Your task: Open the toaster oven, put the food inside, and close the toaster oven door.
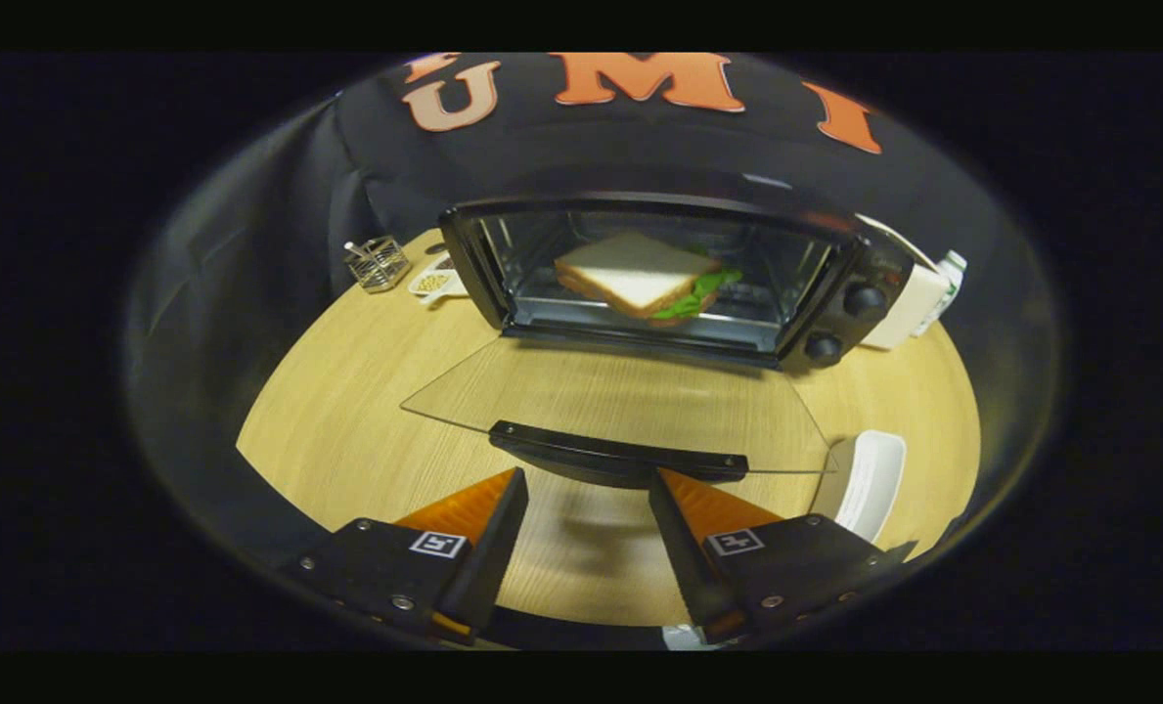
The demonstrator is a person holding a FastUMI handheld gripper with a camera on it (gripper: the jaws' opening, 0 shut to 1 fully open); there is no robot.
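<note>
Our gripper point(589, 489) fingers spread, empty, just short of door handle point(618, 452); sandwich point(640, 274) sits inside open toaster oven point(835, 293).

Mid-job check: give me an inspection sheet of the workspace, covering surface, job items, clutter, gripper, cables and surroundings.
Surface: light wooden table, round-edged.
Job's things: toaster oven open, its glass door folded down flat; door handle just ahead of the fingers. Sandwich with lettuce sits inside on the rack. Two knobs to the right of the oven's opening.
Clutter: wire basket and small dish left of the oven; white box behind its right side; white tray near the door's right corner.
Gripper: gripper open, fingers empty, spread either side of the handle's middle, not touching it.
Cables: nothing seen.
Surroundings: black cloth wall behind the table.
</note>
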